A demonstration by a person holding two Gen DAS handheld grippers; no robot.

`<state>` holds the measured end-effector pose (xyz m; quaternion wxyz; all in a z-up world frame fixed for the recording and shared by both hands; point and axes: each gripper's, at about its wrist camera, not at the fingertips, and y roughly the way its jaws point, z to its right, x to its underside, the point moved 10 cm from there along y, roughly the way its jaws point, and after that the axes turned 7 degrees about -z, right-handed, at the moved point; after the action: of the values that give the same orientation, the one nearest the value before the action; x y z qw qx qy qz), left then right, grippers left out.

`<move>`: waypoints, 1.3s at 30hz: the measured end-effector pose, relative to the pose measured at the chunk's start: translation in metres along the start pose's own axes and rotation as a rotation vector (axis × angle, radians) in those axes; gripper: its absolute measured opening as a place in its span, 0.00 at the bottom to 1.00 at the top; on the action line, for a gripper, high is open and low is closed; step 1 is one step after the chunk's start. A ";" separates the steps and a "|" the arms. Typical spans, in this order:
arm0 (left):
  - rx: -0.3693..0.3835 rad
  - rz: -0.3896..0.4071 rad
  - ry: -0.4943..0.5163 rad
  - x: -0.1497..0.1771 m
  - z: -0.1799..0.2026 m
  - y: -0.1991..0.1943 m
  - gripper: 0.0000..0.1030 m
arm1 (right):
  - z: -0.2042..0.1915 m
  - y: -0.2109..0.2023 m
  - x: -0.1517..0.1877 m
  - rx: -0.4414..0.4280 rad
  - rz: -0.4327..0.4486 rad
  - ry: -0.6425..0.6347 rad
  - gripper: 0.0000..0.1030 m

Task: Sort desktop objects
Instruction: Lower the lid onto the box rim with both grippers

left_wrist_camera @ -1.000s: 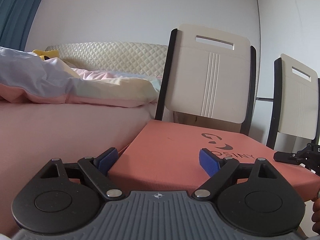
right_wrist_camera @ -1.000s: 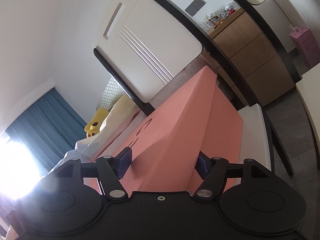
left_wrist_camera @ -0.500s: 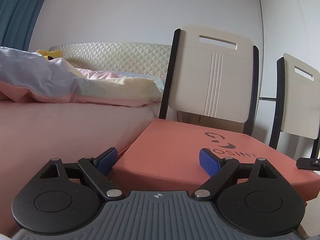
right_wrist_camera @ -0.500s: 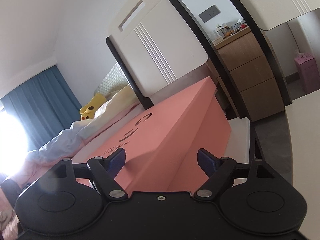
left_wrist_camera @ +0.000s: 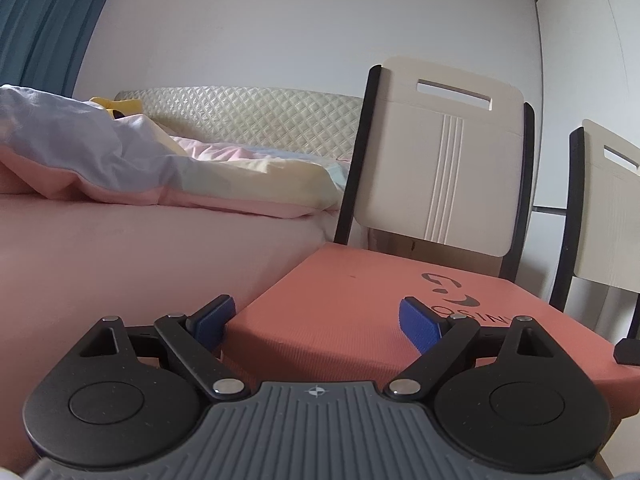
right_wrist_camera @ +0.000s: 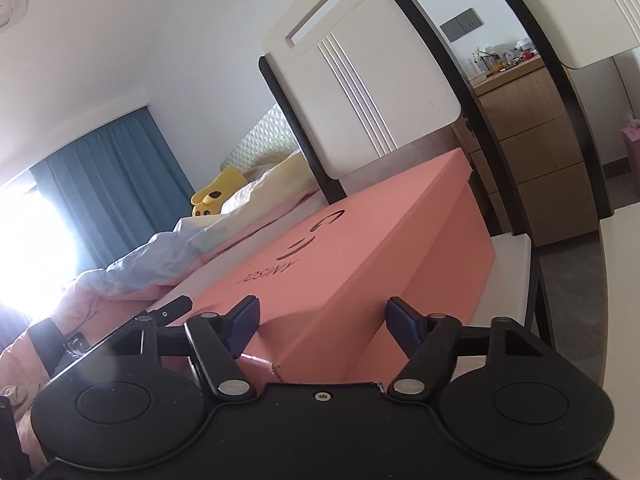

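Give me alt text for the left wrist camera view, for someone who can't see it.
An open left gripper, with blue pads, straddles the near corner of a salmon-pink box that sits on a chair with a cream back. A bed with a rumpled pastel duvet lies to the left, a second chair at the right edge.

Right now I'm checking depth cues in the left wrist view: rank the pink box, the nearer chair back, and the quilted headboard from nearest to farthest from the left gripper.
1. Pink box: directly ahead of the left gripper, its near corner between the open fingers.
2. Chair back: upright behind the box, right of centre.
3. Quilted headboard: farthest, along the wall at the bed's far end, left of the chair.
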<state>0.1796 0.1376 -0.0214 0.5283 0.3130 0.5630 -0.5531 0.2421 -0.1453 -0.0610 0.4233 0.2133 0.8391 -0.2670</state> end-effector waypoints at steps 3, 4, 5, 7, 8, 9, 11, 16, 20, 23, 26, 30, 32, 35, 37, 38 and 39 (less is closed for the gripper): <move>-0.031 -0.016 -0.032 -0.001 -0.009 0.004 0.89 | -0.008 0.006 0.003 -0.021 -0.026 -0.034 0.51; -0.036 -0.028 -0.042 0.000 -0.011 0.006 0.89 | -0.013 0.008 0.005 -0.023 -0.031 -0.060 0.51; -0.040 -0.038 -0.043 0.001 -0.012 0.007 0.89 | -0.018 0.010 0.007 -0.024 -0.036 -0.085 0.51; -0.047 -0.042 -0.034 0.002 -0.013 0.007 0.89 | -0.029 0.014 0.009 -0.022 -0.047 -0.137 0.51; -0.049 -0.042 -0.031 0.002 -0.013 0.007 0.89 | -0.033 0.015 0.010 -0.020 -0.051 -0.157 0.51; -0.049 -0.042 -0.032 0.003 -0.014 0.006 0.89 | -0.035 0.017 0.010 -0.019 -0.052 -0.168 0.51; -0.050 -0.044 -0.037 0.003 -0.015 0.007 0.89 | -0.037 0.017 0.008 -0.008 -0.046 -0.175 0.52; -0.043 -0.048 -0.048 0.003 -0.018 0.008 0.89 | -0.021 0.010 0.001 0.061 -0.018 -0.128 0.70; -0.034 -0.064 -0.055 0.004 -0.019 0.011 0.90 | -0.002 0.009 0.008 0.091 -0.056 -0.070 0.76; -0.027 -0.068 -0.049 0.005 -0.017 0.013 0.91 | 0.004 0.010 0.016 0.078 -0.091 -0.037 0.76; -0.021 -0.072 -0.044 0.006 -0.015 0.014 0.92 | 0.004 0.011 0.021 0.067 -0.107 -0.036 0.79; 0.005 -0.084 -0.031 0.007 -0.010 0.014 0.93 | 0.003 0.011 0.021 0.057 -0.112 -0.041 0.79; 0.039 -0.093 -0.020 0.008 -0.004 0.013 0.93 | 0.003 0.010 0.020 0.055 -0.109 -0.040 0.79; 0.113 -0.110 0.009 0.013 0.010 0.011 0.93 | 0.008 0.008 0.019 0.071 -0.098 -0.029 0.83; 0.133 -0.108 0.026 0.015 0.016 0.010 0.94 | 0.014 0.005 0.017 0.077 -0.085 -0.004 0.83; 0.137 -0.108 0.030 0.015 0.017 0.010 0.94 | 0.018 0.004 0.016 0.076 -0.078 0.018 0.83; 0.137 -0.106 0.033 0.015 0.018 0.009 0.94 | 0.022 0.003 0.015 0.079 -0.071 0.038 0.83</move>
<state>0.1891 0.1188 -0.0355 0.4663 0.3270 0.5482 -0.6125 0.2490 -0.1548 -0.0853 0.3888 0.2048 0.8429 -0.3106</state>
